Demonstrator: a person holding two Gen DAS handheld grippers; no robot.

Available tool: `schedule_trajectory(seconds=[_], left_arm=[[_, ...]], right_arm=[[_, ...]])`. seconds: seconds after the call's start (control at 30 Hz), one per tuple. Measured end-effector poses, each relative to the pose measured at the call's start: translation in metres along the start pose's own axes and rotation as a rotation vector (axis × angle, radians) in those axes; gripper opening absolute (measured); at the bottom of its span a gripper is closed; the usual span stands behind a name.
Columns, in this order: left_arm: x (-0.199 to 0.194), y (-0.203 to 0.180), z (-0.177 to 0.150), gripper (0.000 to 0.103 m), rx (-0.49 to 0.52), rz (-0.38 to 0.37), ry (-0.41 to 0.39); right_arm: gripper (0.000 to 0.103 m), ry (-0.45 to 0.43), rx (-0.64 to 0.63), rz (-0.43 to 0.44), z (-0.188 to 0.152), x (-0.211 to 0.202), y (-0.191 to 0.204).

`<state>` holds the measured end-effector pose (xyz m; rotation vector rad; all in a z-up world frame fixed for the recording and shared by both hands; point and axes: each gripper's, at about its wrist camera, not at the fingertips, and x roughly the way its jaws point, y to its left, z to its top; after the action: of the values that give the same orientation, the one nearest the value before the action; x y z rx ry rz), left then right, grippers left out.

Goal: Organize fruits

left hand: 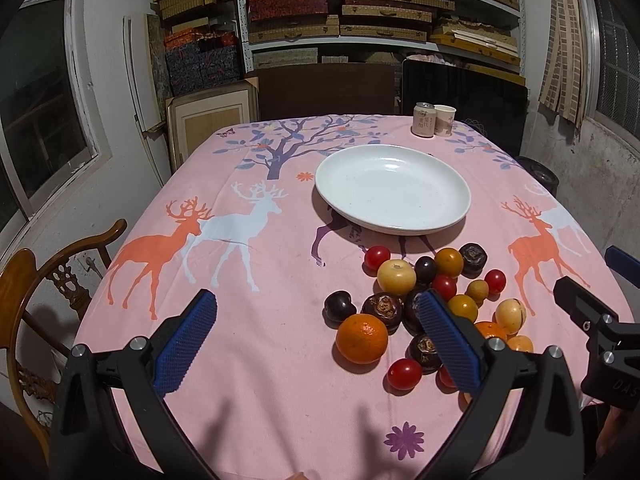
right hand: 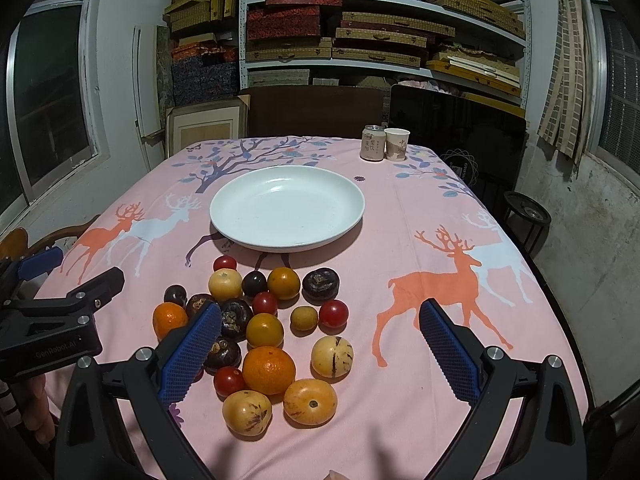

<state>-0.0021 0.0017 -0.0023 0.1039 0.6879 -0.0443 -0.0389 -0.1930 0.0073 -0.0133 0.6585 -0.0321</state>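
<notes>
Pink cloth printed with deer and trees covers the table (right hand: 420, 248). A white plate (right hand: 287, 208) sits at its centre, with nothing on it. Nearer the person, a loose heap of fruit (right hand: 264, 320) lies on the cloth just short of the plate, not touching it: red cherry tomatoes, dark plums, brown-black water chestnuts, small yellow-orange fruits and two oranges. The larger orange (right hand: 269, 370) lies at the near side of the heap.

The left gripper (left hand: 316, 340) hangs above the near left part of the table, jaws spread wide, nothing between them; its right finger (left hand: 448, 340) overlaps the heap in view. The right gripper (right hand: 320, 354) is likewise spread and holds nothing, with the near fruits showing between its fingers.

A drink can (right hand: 373, 143) and a paper cup (right hand: 397, 144) stand side by side at the far right edge.
</notes>
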Motion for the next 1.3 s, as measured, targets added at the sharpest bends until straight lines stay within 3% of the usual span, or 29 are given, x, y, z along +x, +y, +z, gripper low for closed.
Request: schedule_trajectory(seconds=[0.37, 0.63, 0.83, 1.13, 1.17, 1.2, 1.3], left_arm=[[0.002, 0.000, -0.003, 0.099, 0.000, 0.001, 0.003], [0.023, 0.011, -0.025, 0.099, -0.003, 0.018, 0.073], [0.041, 0.012, -0.049, 0.099, 0.043, -0.006, 0.141], [0.050, 0.012, -0.054, 0.099, 0.057, -0.010, 0.177], [0.051, 0.011, -0.054, 0.099, 0.061, -0.011, 0.179], [0.052, 0.011, -0.053, 0.099, 0.063, -0.011, 0.182], [0.060, 0.007, -0.051, 0.099, 0.066, -0.005, 0.190]], right_arm=[[0.099, 0.007, -0.004, 0.013, -0.004, -0.002, 0.001], [0.099, 0.127, -0.033, 0.063, -0.035, 0.025, -0.019], [0.069, 0.263, -0.023, 0.183, -0.066, 0.051, -0.033], [0.058, 0.296, -0.137, 0.204, -0.074, 0.061, -0.010], [0.056, 0.298, -0.140, 0.203, -0.074, 0.062, -0.009], [0.046, 0.299, -0.144, 0.204, -0.074, 0.065, -0.008], [0.045, 0.286, -0.159, 0.197, -0.075, 0.065, -0.005]])
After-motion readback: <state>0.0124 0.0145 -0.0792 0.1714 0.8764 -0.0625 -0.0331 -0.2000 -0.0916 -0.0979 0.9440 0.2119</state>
